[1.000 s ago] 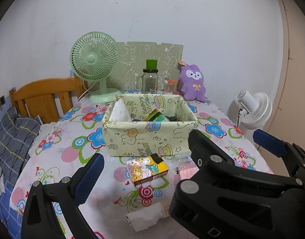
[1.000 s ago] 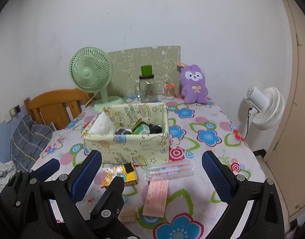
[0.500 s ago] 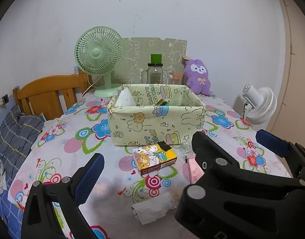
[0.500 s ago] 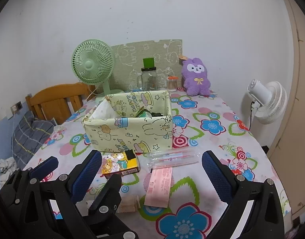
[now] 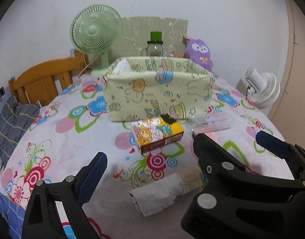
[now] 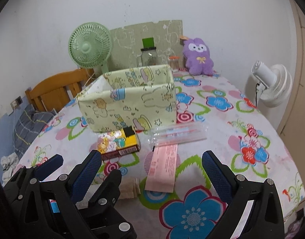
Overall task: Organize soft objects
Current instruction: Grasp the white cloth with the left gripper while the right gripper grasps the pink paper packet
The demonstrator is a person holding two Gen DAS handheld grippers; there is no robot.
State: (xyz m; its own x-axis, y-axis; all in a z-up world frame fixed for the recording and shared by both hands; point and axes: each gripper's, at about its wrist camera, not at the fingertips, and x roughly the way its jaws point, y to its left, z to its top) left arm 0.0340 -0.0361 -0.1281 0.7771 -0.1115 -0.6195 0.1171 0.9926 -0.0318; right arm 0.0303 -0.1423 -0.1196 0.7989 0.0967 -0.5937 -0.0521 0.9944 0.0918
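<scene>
A rolled white cloth (image 5: 158, 194) with a beige folded end lies on the flower-patterned surface (image 5: 72, 139), crumpled and soft-looking, between the spread fingers of the left tongs (image 5: 178, 155), which are wide open and hold nothing. Beyond it lies a yellow cartoon-printed box (image 5: 157, 135), just in front of the pale green fabric basket (image 5: 158, 91). The right tongs (image 6: 152, 171) are also wide open and empty, above a pink paper packet (image 6: 164, 167). A clear plastic sleeve (image 6: 178, 134) lies beside the box. A purple plush bunny (image 6: 199, 59) sits upright by the wall.
</scene>
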